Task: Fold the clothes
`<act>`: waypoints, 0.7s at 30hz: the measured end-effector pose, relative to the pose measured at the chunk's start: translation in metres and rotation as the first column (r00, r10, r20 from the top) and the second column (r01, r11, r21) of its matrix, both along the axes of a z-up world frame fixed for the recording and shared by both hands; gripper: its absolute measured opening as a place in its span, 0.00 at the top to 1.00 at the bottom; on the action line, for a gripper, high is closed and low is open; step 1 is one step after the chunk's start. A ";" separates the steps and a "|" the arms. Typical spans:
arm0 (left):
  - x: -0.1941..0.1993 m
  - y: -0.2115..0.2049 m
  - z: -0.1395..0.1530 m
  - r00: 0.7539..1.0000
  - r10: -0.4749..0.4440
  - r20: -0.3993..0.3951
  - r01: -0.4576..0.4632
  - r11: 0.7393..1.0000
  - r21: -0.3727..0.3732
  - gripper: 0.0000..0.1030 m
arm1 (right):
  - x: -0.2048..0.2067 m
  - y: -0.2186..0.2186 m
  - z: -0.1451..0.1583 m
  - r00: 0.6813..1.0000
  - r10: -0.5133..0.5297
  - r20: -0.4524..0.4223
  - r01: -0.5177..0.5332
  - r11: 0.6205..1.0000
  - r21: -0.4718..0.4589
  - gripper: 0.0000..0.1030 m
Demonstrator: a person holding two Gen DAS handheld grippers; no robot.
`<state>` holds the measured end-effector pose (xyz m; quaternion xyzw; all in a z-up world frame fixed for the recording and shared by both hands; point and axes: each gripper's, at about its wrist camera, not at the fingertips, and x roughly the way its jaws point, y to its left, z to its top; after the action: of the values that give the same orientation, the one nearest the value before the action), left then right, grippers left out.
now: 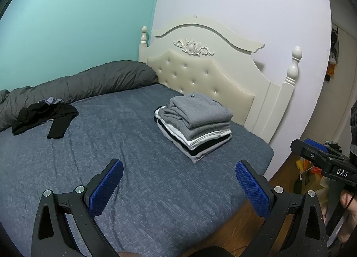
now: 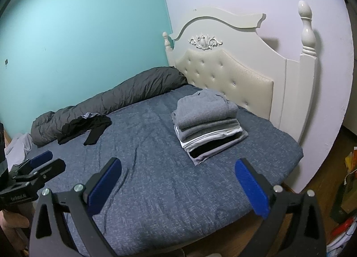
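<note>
Clothes lie in two places on the bed (image 1: 156,190): a folded stack (image 1: 196,125) at the far right by the headboard (image 1: 200,71), and a loose black pile (image 1: 44,116) at the far left against a grey duvet (image 1: 89,82). Left gripper (image 1: 179,187) and right gripper (image 2: 178,186) hover near, jaws apart, holding nothing.

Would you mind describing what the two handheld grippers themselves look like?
Both match: the left gripper and right gripper have black plastic frames with triangular cut-outs, silver round bolts, and blue dimpled pads lining the fingers. From the left camera, the right gripper's side carries white letters "DAS". A bare hand grips its handle.
</note>
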<state>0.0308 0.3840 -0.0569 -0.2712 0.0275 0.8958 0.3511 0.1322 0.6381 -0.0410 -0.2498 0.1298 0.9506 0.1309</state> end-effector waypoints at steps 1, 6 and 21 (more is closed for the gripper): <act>0.000 0.000 0.000 1.000 0.001 -0.002 -0.001 1.000 -0.001 0.00 | 0.000 -0.001 0.000 1.000 0.001 0.001 -0.001 1.000 0.001 0.01; 0.004 0.000 0.002 1.000 0.015 -0.026 -0.015 1.000 -0.004 0.00 | 0.001 -0.003 0.001 1.000 0.004 0.003 -0.004 1.000 0.009 0.01; 0.005 -0.007 0.007 0.999 0.032 -0.032 -0.032 0.999 0.003 0.00 | 0.000 -0.009 -0.002 1.000 0.018 0.011 -0.018 1.000 0.013 0.01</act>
<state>0.0358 0.3772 -0.0502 -0.2569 0.0277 0.9055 0.3367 0.1326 0.6287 -0.0432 -0.2554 0.1208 0.9511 0.1248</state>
